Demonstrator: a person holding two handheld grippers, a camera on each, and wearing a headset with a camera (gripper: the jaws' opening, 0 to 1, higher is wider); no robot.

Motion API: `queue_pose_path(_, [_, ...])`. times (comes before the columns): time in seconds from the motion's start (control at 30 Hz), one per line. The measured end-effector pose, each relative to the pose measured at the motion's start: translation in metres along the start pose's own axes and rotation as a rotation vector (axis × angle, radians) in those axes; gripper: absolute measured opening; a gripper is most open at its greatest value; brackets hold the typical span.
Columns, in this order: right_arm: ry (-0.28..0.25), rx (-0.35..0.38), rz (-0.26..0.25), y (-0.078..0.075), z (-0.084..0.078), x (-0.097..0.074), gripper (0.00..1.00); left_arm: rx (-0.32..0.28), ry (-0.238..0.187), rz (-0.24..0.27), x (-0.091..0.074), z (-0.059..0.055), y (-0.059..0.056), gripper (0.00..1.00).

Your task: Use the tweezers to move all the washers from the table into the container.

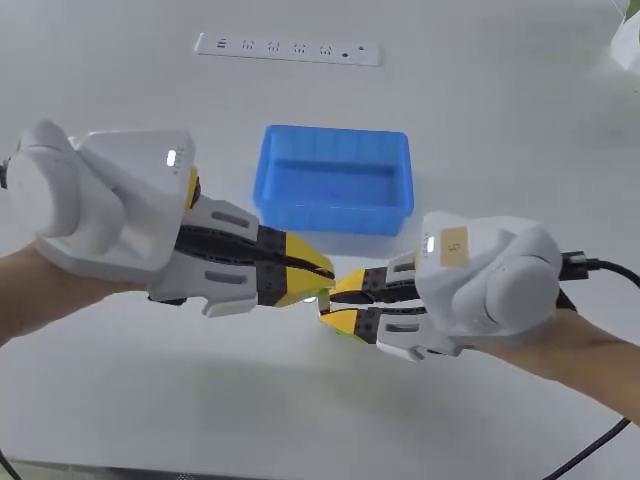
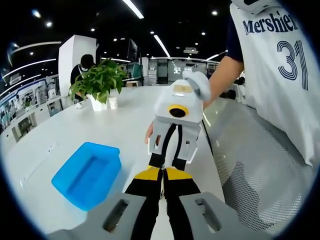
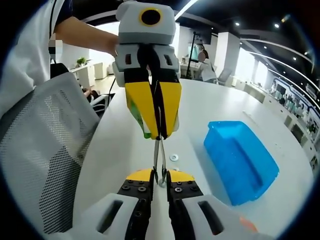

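My left gripper (image 1: pixel 322 272) and right gripper (image 1: pixel 331 300) meet tip to tip over the white table (image 1: pixel 480 110), just in front of the blue container (image 1: pixel 335 180). In the right gripper view, thin metal tweezers (image 3: pixel 159 160) run from my right gripper's (image 3: pixel 160 176) yellow jaws up into the left gripper's (image 3: pixel 159 133) yellow jaws. Both pairs of jaws are closed on the tweezers. One small washer (image 3: pixel 174 157) lies on the table beside the tweezers, between them and the container (image 3: pixel 240 160). The container (image 2: pixel 89 174) looks empty in the left gripper view.
A white power strip (image 1: pixel 288 48) lies at the far side of the table. Something green (image 3: pixel 134 114) sits on the table under the grippers. A mesh chair (image 3: pixel 55 150) stands at the table's near edge, and a potted plant (image 2: pixel 97 82) at the far end.
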State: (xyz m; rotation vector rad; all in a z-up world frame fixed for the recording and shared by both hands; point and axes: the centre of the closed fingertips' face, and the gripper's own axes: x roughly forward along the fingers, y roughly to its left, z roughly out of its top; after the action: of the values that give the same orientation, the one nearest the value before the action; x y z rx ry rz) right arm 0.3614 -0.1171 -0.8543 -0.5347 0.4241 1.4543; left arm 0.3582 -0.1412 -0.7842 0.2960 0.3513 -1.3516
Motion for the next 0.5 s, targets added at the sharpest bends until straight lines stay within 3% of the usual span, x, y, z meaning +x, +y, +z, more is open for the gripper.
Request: queue_pose_path(0.5, [0.024, 0.010, 0.033, 0.0006, -0.0085, 0.0048, 0.11, -0.016, -0.014, -0.008, 0.0007, 0.0007, -0.0001, 0.05])
